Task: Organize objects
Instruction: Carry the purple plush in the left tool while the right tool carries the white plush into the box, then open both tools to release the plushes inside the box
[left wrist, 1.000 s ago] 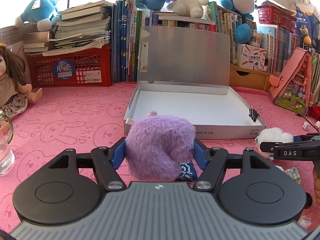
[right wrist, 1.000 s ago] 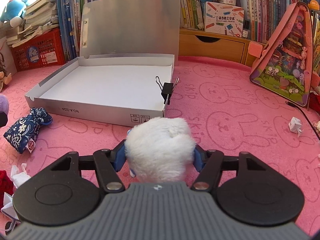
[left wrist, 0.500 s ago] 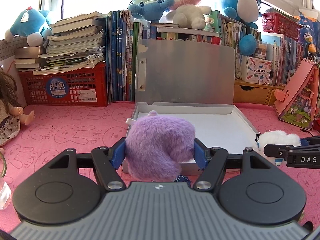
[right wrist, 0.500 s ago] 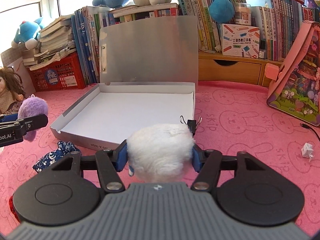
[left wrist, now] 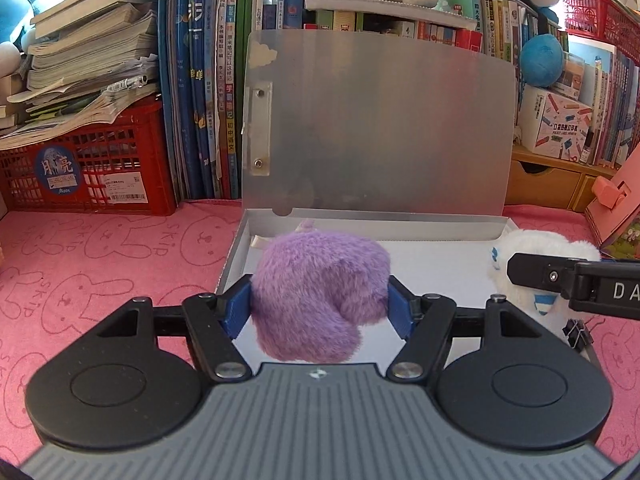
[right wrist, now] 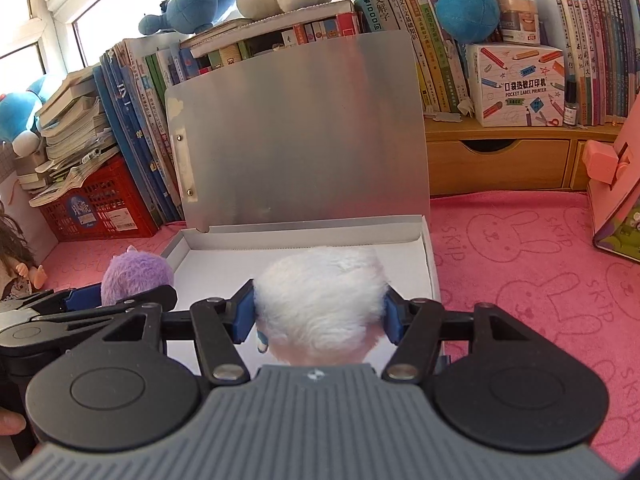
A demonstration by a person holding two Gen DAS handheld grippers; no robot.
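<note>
Where pink bunny-print cloth spreads, open box, bookshelf behind.

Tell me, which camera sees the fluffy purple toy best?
The left wrist view: the purple toy sits big and centered, squeezed in the left gripper. The right wrist view shows only a small piece at its left edge, partly hidden behind that gripper.

purple fluffy plush – pinched mid-air over the box's left side | white fluffy plush – pinched over its right side | open white box – shallow, silver lid upright, on pink table
</note>
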